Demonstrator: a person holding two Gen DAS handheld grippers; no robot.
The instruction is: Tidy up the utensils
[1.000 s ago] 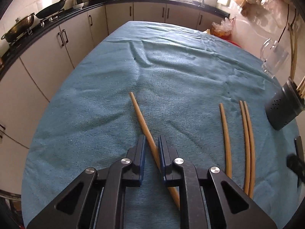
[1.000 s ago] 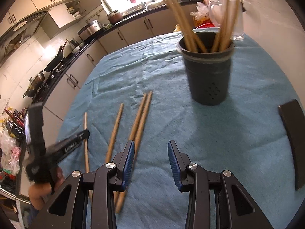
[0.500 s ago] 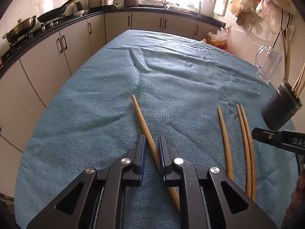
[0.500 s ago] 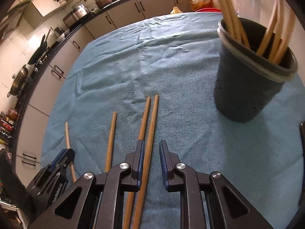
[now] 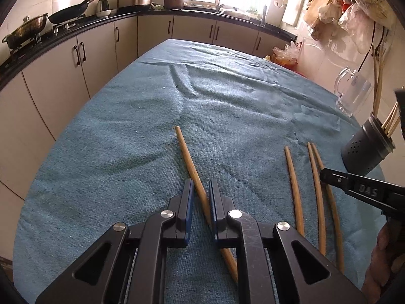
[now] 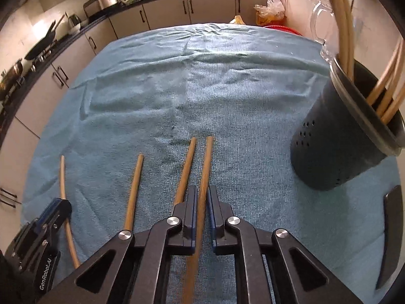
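Several wooden chopsticks lie on a blue cloth. My left gripper [image 5: 201,185] is shut on the leftmost chopstick [image 5: 188,157], which runs between its blue pads. My right gripper [image 6: 202,192] is shut on the rightmost chopstick [image 6: 207,159]; its neighbour [image 6: 186,169] lies just left, touching the left finger. A third chopstick [image 6: 134,190] lies further left. The dark perforated utensil holder [image 6: 336,149], with several chopsticks standing in it, is at the right. It also shows in the left wrist view [image 5: 364,149], beyond the right gripper [image 5: 326,174].
A clear glass jug [image 5: 351,93] stands behind the holder near the wall. A dark flat object [image 6: 391,238] lies at the cloth's right edge. Kitchen cabinets and a counter with pans [image 5: 65,16] ring the table's far and left sides.
My right gripper has moved left and down from in front of the holder and closed on the rightmost chopstick. My left gripper stays closed on its chopstick and has tilted up slightly.
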